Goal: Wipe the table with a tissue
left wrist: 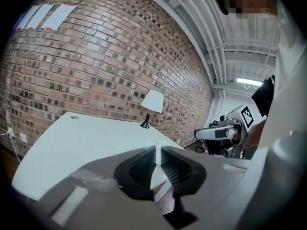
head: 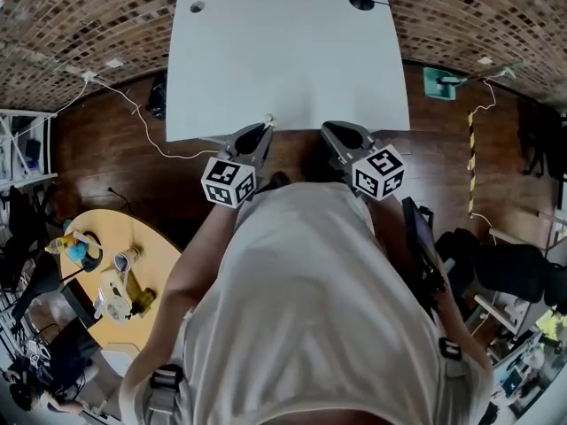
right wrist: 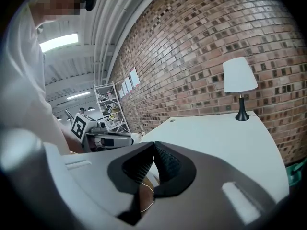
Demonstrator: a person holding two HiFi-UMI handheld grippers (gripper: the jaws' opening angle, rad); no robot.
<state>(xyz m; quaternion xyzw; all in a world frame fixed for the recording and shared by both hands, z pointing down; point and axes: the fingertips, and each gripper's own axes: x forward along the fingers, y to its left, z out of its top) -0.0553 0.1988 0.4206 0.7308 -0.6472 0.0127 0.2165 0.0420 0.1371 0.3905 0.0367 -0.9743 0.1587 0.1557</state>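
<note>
The tissue [left wrist: 158, 178] is sitting as a thin white folded strip between the ribbed pads of your left tongs [left wrist: 156, 150], which are pinching it tight. A small white tip of it is poking out just past the jaw ends. You are holding those tongs right at the near edge of the white surface [head: 283, 51], tilting slightly down toward it. No view is showing whether the tissue is touching the top. Your right tongs [right wrist: 154, 146] are hanging just beside the left ones at the same near edge. Their jaws are pressing together at the tips with nothing between them. The two marker cubes are sitting close in front of your chest. The surface is lying bare in front of both tongs. A lamp [right wrist: 240, 75] with a white shade and a dark foot is standing at its far right corner, and a small round hole [head: 197, 7] is showing at the far left corner. A brick wall [left wrist: 96, 66] is rising directly behind the surface. Wooden floor [head: 89, 158] is spreading out on both sides of you. Well apart to your left, a round yellow table [head: 155, 255] is carrying a few small items
</note>
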